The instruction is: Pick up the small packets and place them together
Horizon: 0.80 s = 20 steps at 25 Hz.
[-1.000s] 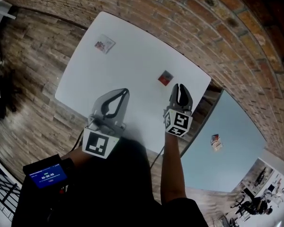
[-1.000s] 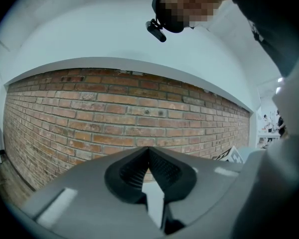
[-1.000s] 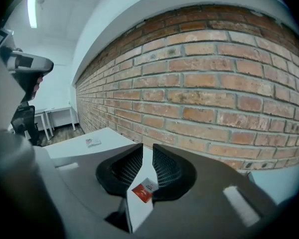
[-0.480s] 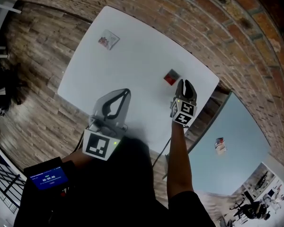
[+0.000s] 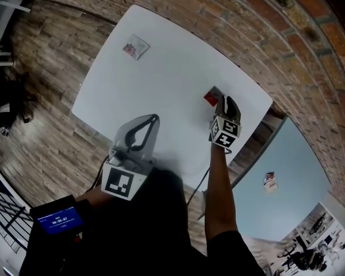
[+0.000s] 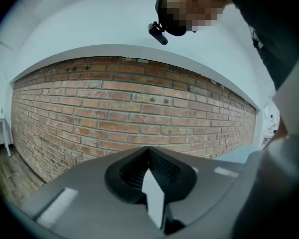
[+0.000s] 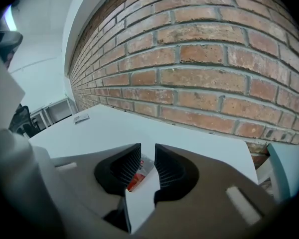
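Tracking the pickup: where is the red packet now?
Head view: the red packet lies on the white table, right side, near the brick wall, just ahead of the right gripper.

Table (image 5: 161, 68): smooth white top, matt, faint sheen. Red packet (image 5: 210, 95): glossy film, plastic or foil, can't tell which. Pale packet (image 5: 135, 47): thin wrapper, slight gloss. Brick wall (image 6: 139, 108): rough, matt, sandy mortar joints. Floor (image 5: 40, 114): wood-look planks, coarse grain, matt. Left gripper (image 6: 148, 151): moulded grey plastic, smooth, matt. Its pads (image 6: 164, 172): black, ribbed, rubbery-looking. Second table (image 5: 287, 165): smooth pale blue-grey top, matt. Sleeve (image 5: 161, 229): dark matt cloth.
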Motion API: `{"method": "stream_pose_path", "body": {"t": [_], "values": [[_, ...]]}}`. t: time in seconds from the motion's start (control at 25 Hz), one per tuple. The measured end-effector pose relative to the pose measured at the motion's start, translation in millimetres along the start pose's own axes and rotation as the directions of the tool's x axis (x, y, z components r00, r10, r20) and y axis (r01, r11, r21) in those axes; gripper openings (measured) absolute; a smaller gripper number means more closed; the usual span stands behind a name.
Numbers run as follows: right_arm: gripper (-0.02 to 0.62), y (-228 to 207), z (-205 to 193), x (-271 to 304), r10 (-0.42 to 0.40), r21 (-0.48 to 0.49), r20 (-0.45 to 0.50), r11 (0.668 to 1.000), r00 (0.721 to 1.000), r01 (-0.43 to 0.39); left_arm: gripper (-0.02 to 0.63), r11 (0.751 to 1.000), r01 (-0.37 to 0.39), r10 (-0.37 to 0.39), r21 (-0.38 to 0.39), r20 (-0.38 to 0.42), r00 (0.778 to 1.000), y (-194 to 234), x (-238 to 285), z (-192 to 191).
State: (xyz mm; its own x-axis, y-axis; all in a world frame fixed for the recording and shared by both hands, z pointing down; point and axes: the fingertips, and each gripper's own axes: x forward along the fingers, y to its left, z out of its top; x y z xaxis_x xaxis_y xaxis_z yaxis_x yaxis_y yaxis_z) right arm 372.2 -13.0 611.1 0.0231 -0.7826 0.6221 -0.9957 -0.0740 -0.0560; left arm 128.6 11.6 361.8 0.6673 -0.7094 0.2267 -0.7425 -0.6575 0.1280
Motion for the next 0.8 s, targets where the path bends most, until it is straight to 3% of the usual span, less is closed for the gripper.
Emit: {"method": "stream_pose_path", "body": {"t": [0.36, 0.8], "values": [[0.098, -5, -20, 22, 0.021, 0.003, -0.058, 1.0, 0.998, -0.021, 0.0, 1.0, 0.016, -0.016, 0.002, -0.032, 0.999, -5, -1, -9], [0.098, -5, -33, 31, 0.019, 0.033, -0.101, 0.999, 0.995, -0.016, 0.0, 1.0, -0.021, 0.02, -0.015, -0.04, 0.999, -2, -6, -13]]}}
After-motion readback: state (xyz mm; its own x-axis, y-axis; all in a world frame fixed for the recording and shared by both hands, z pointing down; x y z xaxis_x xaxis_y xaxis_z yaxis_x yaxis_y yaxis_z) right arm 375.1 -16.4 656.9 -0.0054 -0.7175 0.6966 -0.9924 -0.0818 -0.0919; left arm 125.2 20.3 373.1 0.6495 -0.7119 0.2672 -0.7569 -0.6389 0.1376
